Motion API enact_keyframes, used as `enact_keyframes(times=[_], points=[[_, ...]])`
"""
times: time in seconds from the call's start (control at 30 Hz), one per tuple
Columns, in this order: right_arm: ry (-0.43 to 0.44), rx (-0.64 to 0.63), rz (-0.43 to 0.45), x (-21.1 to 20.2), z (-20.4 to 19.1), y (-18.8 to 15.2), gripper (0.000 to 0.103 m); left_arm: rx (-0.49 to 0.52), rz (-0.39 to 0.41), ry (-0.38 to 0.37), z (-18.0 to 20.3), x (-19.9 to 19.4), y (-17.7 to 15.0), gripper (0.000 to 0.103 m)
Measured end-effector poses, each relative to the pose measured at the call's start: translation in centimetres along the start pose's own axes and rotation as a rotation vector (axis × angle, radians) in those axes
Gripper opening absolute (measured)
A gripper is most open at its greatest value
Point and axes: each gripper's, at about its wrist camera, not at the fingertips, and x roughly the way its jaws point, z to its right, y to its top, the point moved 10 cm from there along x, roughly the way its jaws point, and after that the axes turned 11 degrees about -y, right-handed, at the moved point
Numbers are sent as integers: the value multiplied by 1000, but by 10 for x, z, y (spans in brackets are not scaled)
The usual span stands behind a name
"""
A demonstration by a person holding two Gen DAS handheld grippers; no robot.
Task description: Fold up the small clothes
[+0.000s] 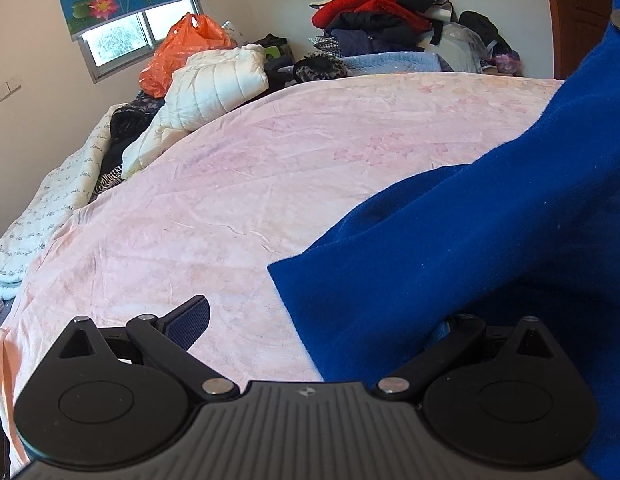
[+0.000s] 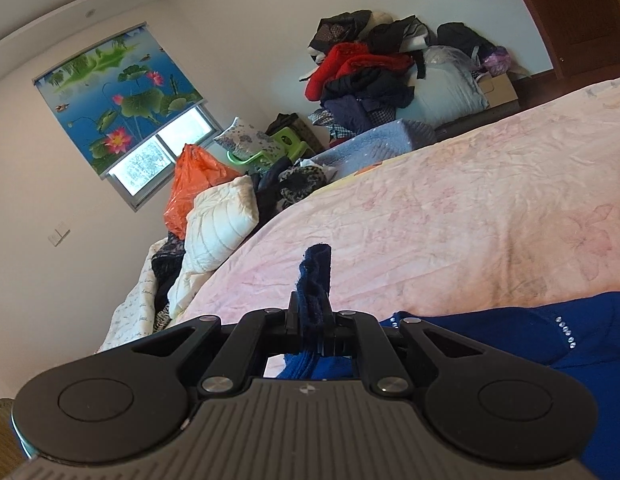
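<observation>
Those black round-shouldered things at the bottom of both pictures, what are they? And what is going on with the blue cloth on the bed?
They are hand-held tools, not a robot: a person carries one two-finger gripper in each hand, and a wide-angle camera on each looks forward along its fingers. One picture is from the left tool, the other from the right.

Both look over a bed with a pink bedspread. At its far side lie a white padded jacket and an orange plastic bag.

The blue garment is the piece being folded. The right gripper is shut on a bunch of it, which sticks out past its fingertips. The left gripper is open, and the cloth drapes over its right-hand finger.
</observation>
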Motion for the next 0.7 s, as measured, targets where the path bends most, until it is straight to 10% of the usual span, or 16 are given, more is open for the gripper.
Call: enact_keyframes(times=[0.7], points=[[-198,164,55,4,136,-11,11,25,-42,-83,20,6,-4,103]])
